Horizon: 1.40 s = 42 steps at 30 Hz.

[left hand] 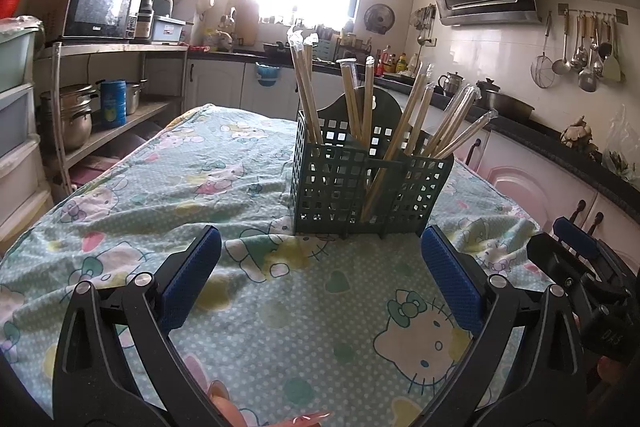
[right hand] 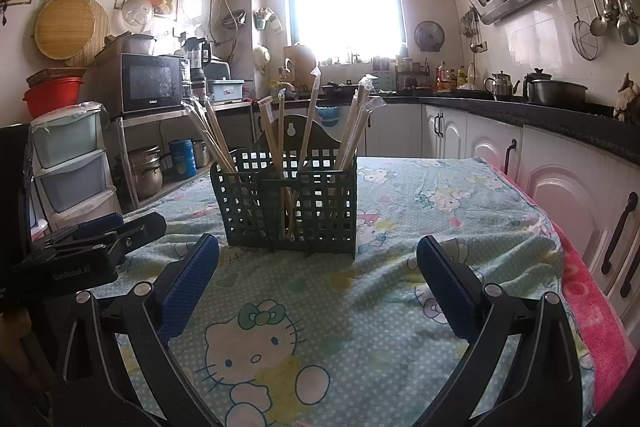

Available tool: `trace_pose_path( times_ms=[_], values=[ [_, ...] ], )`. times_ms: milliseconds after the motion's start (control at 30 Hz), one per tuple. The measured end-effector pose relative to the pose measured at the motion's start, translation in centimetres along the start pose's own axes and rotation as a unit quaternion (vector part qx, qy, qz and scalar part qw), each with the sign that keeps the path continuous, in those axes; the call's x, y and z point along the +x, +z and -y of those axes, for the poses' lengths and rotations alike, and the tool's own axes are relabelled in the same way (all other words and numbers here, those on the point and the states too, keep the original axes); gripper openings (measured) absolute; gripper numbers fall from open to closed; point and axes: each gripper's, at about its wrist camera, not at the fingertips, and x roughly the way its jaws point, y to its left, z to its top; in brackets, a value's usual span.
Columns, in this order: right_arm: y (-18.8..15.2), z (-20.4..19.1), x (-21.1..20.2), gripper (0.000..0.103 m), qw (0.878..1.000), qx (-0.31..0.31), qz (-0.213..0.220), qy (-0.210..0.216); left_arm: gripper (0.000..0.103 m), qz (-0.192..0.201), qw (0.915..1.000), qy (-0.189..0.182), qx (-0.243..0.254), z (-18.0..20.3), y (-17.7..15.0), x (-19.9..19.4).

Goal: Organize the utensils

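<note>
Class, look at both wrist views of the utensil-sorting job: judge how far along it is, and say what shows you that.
Near the end, it seems. Done: the wrapped chopsticks stand in the green slotted holder, spread over its compartments. In hand: nothing; the left gripper and right gripper are both open and empty. Left: no loose utensils show on the patterned tablecloth, so perhaps only straightening remains.

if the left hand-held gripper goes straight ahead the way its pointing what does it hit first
Most likely the green utensil basket holding the wrapped chopsticks. The left hand-held gripper is open and aimed at the basket's front wall, with only bare tablecloth between them. Depth is hard to judge through the fisheye.
</note>
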Motion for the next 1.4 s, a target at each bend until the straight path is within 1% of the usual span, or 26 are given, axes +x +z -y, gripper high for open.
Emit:
trace_pose_path(
  times_ms=[1167,1400],
  values=[
    [-0.23,0.12,0.14,0.097,1.0,0.0,0.0,-0.002,0.092,0.002,1.0,0.004,0.002,-0.07,-0.12,-0.31],
    [-0.41,0.25,0.13,0.097,1.0,-0.001,-0.002,-0.002,0.092,-0.006,1.0,-0.003,0.003,0.03,-0.3,-0.26]
  ],
)
